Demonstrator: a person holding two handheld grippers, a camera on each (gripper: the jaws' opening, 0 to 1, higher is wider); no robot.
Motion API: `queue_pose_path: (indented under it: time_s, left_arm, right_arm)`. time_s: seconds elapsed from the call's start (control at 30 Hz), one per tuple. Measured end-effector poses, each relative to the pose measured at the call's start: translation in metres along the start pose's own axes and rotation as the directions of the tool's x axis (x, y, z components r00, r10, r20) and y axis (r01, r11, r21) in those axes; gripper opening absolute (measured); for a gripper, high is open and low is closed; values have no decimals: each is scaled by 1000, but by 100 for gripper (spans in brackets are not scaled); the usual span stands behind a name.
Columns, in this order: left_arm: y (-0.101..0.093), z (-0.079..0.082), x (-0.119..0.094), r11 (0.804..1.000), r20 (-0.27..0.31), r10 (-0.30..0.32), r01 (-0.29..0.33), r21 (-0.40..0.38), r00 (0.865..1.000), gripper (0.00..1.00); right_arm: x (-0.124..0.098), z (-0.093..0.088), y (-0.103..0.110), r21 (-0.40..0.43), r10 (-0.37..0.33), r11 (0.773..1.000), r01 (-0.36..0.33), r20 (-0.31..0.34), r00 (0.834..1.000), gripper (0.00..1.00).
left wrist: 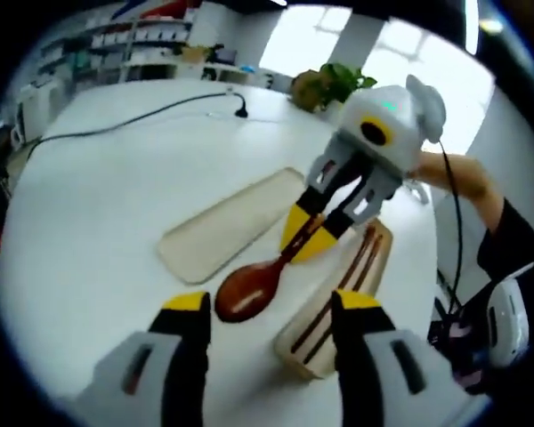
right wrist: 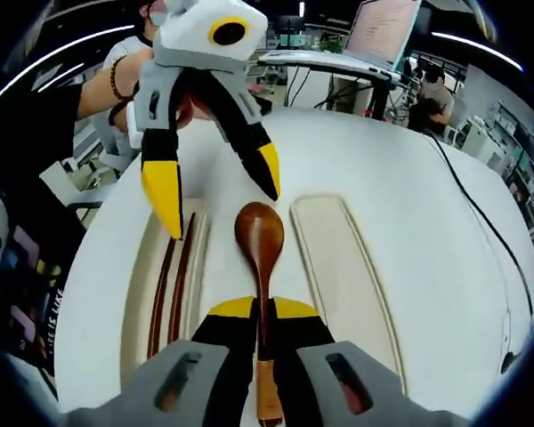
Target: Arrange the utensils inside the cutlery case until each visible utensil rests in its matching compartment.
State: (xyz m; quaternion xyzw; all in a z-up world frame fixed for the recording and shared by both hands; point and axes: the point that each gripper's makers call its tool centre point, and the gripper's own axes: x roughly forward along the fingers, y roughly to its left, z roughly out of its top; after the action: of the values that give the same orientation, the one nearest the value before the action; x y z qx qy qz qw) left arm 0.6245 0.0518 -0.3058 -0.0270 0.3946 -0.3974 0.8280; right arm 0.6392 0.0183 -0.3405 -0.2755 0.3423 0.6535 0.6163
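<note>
On the white table [left wrist: 98, 231], the right gripper [left wrist: 307, 238] comes in from the upper right and its yellow-tipped jaws are closed on the handle of a brown wooden spoon [left wrist: 247, 289]. The spoon bowl lies between an empty cream lid [left wrist: 222, 227] and the cutlery case [left wrist: 338, 302] with dark chopsticks [left wrist: 351, 276]. The left gripper [left wrist: 269, 307] has its jaws apart, near the spoon bowl.

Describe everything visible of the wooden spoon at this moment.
The wooden spoon is dark reddish-brown with a glossy oval bowl and a slim handle that turns lighter tan toward its end. The right gripper is shut on the handle, bowl pointing away from it. The spoon sits between the two pale halves of the cutlery case: the one holding chopsticks and the vacant one. Whether the bowl touches the white table cannot be told. The open left gripper hovers just beyond the bowl, apart from it.
</note>
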Motion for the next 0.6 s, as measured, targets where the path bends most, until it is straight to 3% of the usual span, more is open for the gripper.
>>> queue_pose_path:
  time_s: [0.03,0.2,0.3,0.4,0.53,0.57,0.6]
  left_arm:
    - [14,-2,3,1000,2,-4,4,-3,1000,55]
    - [12,-2,9,1000,7,-5,5,9,1000,51]
    - [11,3,9,999,20,-4,3,55,1000,50]
    - [14,13,11,977,58,48,-59,205,997,48]
    - [14,17,15,942,58,94,-108,318,994,43]
    - [13,0,-1,943,50,101,-111,312,994,43]
    - [14,-2,-1,940,41,105,-112,323,994,43]
  right_arm:
    - [-1,1,0,18,22,1000,-22,13,1000,2]
    - [-3,1,0,141,125,981,-136,89,988,2]
    - [-4,0,-1,162,166,969,-185,125,978,2]
    - [-4,0,3,147,189,966,-213,164,968,2]
    - [-4,0,1,211,209,944,-254,213,954,3]
    - [-5,0,0,210,211,943,-256,214,954,3]
    - [-5,0,0,217,226,937,-272,214,950,3]
